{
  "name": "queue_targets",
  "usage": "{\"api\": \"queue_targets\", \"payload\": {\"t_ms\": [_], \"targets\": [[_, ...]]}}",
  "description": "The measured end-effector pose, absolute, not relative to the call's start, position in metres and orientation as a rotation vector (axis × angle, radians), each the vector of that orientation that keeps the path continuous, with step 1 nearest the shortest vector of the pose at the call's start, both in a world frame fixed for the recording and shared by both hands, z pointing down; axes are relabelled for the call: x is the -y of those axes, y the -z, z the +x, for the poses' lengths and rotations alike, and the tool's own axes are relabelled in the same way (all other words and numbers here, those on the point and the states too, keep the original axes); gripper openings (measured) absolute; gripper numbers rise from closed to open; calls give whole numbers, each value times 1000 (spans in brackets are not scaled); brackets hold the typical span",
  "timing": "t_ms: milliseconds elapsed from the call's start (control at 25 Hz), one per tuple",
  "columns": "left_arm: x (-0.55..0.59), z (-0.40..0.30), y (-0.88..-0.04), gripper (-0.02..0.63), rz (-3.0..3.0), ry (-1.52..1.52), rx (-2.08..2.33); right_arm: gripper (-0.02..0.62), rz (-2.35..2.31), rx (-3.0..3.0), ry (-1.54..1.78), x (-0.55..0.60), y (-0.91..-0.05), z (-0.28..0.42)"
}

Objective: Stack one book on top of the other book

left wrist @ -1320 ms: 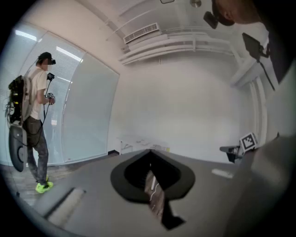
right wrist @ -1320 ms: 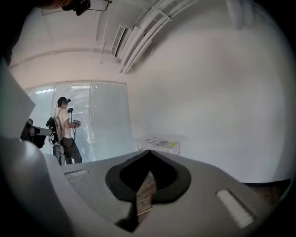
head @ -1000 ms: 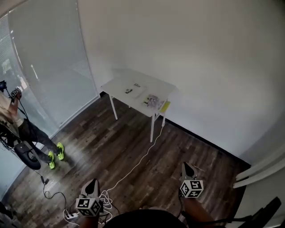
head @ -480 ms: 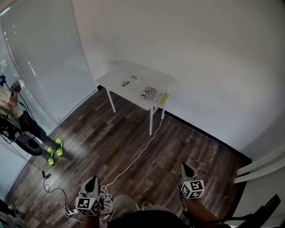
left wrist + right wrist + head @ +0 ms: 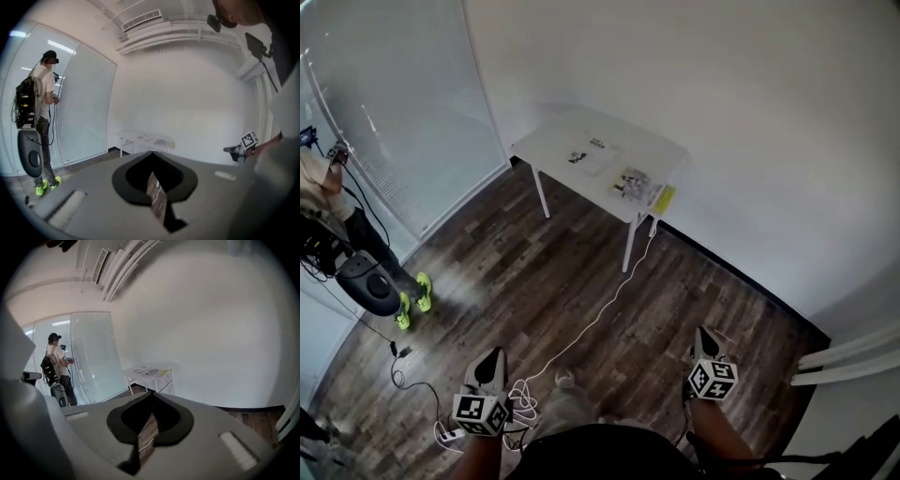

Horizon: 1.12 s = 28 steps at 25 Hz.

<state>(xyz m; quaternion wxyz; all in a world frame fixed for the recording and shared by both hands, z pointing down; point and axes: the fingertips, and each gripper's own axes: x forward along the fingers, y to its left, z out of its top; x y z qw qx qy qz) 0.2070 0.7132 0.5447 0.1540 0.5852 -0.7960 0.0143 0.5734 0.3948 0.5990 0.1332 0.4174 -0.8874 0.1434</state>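
- Dark wood-plank floor [image 5: 581,281] fills the head view, closed in by white walls [image 5: 750,112] and a frosted glass partition [image 5: 403,122] at 10 o'clock.
- A white table [image 5: 548,150] stands against the wall at 12 o'clock, well apart from both grippers.
- On it lie two books, apart and not yet stacked: a white-covered book [image 5: 592,157], and a patterned book [image 5: 635,180] at its 4 o'clock.
- A yellow item [image 5: 664,197] sits at the table's edge, just beside the patterned book.
- The left gripper [image 5: 495,354], at 7 o'clock, is clenched on nothing, its jaws meeting at the tips.
- The right gripper [image 5: 703,330], at 5 o'clock, is likewise clenched and empty.
- A white cable [image 5: 600,319] runs across the floor to a power strip [image 5: 448,433].
- A person [image 5: 347,244] stands at 9 o'clock by the partition.
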Motion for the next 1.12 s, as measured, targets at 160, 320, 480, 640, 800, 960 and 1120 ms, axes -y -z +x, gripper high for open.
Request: {"api": "queue_targets", "payload": {"t_ms": [160,320,480,640,800,960,1120], "targets": [[-683,163,-535,5,1703,-52,2272,2,1256,2591,-413,-381,-588,539],[-645,115,-519,5,1766,-48,2245,2,1264,2594,-422,-365,-581,489],[-629,73,-516,5,1816,-71,2232,2,1289,2601,-419,-354,-577,444],[-615,31,-520,5,1837,-78,2222,2,1277,2648,-409,-344,-568,401],[-601,4,-521,5,1852,-57,2215,2,1229,2652,-364,-345,-564,375],[-586,-1,-530,5,1868,-34,2186,2,1231,2598,-370,-331,-581,368],[-561,-20,-542,5,1835,-57,2169,2,1256,2600,-405,-298,-587,353]]}}
